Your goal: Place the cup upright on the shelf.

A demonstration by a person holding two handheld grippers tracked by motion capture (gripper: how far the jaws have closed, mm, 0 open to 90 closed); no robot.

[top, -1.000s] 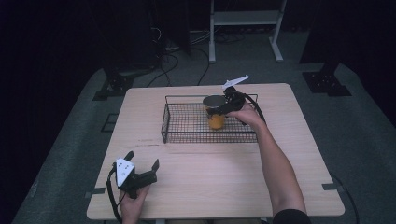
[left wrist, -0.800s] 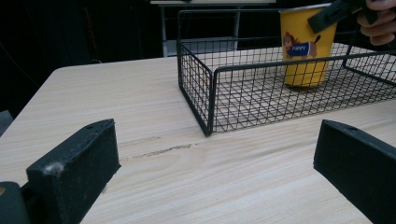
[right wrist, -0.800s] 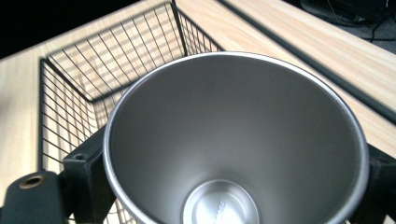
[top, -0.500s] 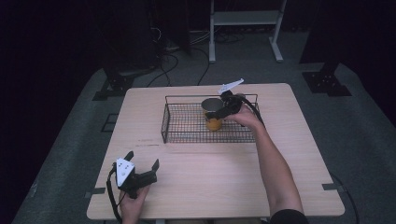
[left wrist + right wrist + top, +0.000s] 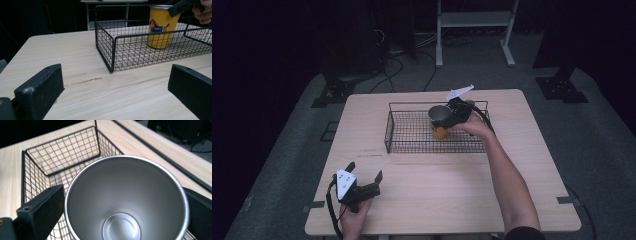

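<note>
1. Gripping the yellow tapered metal cup (image 5: pixel 439 121) at its rim, the right gripper (image 5: pixel 451 118) has one black jaw on each side of the cup's mouth, both touching the steel edge in the right gripper view.
2. The cup (image 5: pixel 161 26) stands upright on the floor of the black wire basket (image 5: pixel 412 145), directly below the right gripper, toward the basket's right end as the high view shows it.
3. Its inside (image 5: pixel 125 202) is bare silver metal; its yellow outside carries a small cartoon dog print, seen in the left gripper view.
4. The left gripper (image 5: pixel 362 181) rests low over the light wooden table (image 5: pixel 437 195), well apart from the basket, with its jaws spread wide and nothing between them.
5. Ahead of the left gripper's jaws lies bare tabletop, then the basket's near corner (image 5: pixel 112 55), with the cup farther off and to the right.
6. The person's right hand (image 5: pixel 474 125) holds the right gripper just behind the cup.
</note>
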